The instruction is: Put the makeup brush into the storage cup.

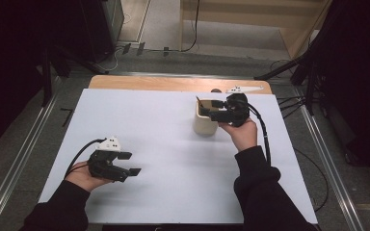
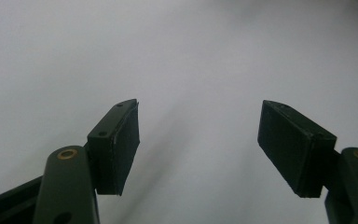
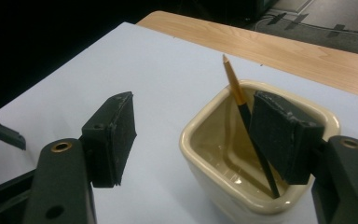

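Both tongs wide open: right tongs (image 3: 193, 135) straddle cup (image 3: 214, 186) rim w/ pencil (image 3: 242, 102); left tongs (image 2: 198, 144) empty.

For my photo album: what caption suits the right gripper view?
Open right gripper beside a cream cup holding a leaning pencil.

Cup (image 1: 205, 122) on tabletop (image 1: 164, 134), far right of centre; pencil (image 3: 242, 107) stands tilted in it. Right claw (image 1: 207, 111) over cup's rim, left claw (image 1: 131, 163) near-left, well apart.
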`<control>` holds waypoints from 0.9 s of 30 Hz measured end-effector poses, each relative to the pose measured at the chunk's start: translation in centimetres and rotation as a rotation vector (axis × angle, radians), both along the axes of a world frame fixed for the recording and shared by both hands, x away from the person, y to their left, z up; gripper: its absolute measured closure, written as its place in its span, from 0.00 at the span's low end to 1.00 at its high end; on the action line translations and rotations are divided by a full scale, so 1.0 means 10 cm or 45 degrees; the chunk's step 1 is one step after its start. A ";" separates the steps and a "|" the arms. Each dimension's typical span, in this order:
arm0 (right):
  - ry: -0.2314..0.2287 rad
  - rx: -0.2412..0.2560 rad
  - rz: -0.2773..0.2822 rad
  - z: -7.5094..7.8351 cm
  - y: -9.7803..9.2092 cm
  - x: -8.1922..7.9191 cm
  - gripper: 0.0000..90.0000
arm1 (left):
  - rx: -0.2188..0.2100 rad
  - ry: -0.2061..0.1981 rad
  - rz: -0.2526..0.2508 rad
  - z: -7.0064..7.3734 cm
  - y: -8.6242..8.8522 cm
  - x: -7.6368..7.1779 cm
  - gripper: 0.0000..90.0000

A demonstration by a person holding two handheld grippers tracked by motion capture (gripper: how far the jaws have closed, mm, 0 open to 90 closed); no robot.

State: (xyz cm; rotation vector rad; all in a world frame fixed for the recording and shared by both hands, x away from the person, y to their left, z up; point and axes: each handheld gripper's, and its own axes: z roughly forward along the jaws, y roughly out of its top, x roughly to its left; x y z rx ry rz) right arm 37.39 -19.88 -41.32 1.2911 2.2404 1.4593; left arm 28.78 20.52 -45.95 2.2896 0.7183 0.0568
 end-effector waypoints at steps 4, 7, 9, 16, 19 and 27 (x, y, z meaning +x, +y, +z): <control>0.007 -0.026 0.020 -0.01 0.01 -0.05 0.36 | 0.000 0.000 -0.001 0.00 0.00 0.00 0.33; 0.017 -0.034 0.029 0.00 0.02 -0.09 0.36 | -0.001 0.000 0.000 0.00 0.00 0.00 0.33; 0.016 -0.037 0.037 0.00 0.02 -0.11 0.36 | -0.001 -0.001 0.001 0.00 0.00 0.00 0.33; 0.018 -0.053 0.072 -0.01 0.00 -0.21 0.36 | 0.002 0.000 -0.003 0.00 0.00 0.00 0.33; 0.028 -0.060 0.088 -0.02 -0.01 -0.24 0.36 | 0.002 0.000 -0.001 0.00 0.00 0.00 0.33; 0.029 -0.059 0.151 -0.04 0.02 -0.33 0.35 | 0.002 0.000 -0.003 0.00 0.00 0.00 0.33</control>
